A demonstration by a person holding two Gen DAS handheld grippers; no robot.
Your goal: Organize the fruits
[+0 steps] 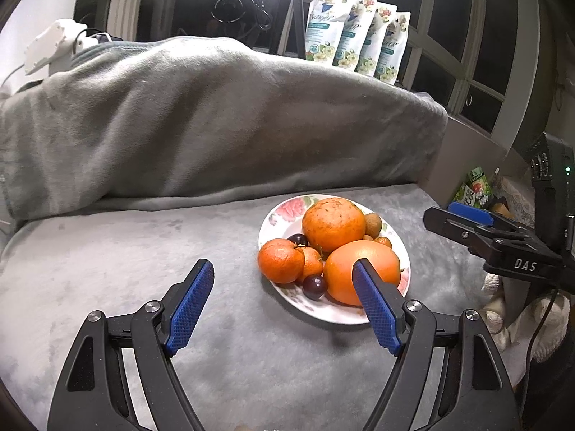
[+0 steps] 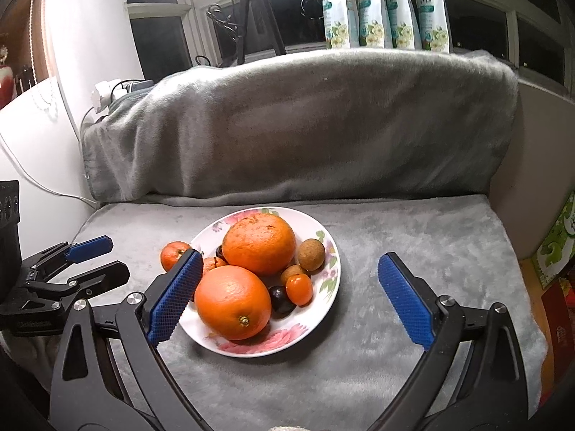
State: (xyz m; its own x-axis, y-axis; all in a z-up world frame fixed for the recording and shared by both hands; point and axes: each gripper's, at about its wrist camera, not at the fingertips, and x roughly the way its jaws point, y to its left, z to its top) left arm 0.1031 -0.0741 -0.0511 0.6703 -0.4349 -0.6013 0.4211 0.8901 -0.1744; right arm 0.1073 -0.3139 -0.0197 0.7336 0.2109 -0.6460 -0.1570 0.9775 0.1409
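A flowered white plate (image 1: 276, 215) (image 2: 320, 230) sits on a grey blanket and holds two large oranges (image 1: 332, 224) (image 2: 258, 242), a smaller tangerine (image 1: 280, 260) (image 2: 172, 253), dark plums (image 1: 314, 287) (image 2: 280, 298), brown longans (image 2: 311, 254) and a kumquat (image 2: 299, 289). My left gripper (image 1: 284, 276) hovers open before the plate's near left side, with nothing held. My right gripper (image 2: 287, 267) stands wide open in front of the plate, empty; its side shows in the left wrist view (image 1: 463, 219), and the left gripper (image 2: 97, 258) shows in the right wrist view.
A grey-covered backrest (image 1: 215, 115) (image 2: 305, 122) rises behind the plate. Several flowered refill pouches (image 1: 355, 32) (image 2: 384, 3) and a tripod (image 2: 251, 7) stand on the window ledge. Boxes (image 2: 555, 244) lie past the seat's right edge. A white cable (image 2: 43, 183) runs at left.
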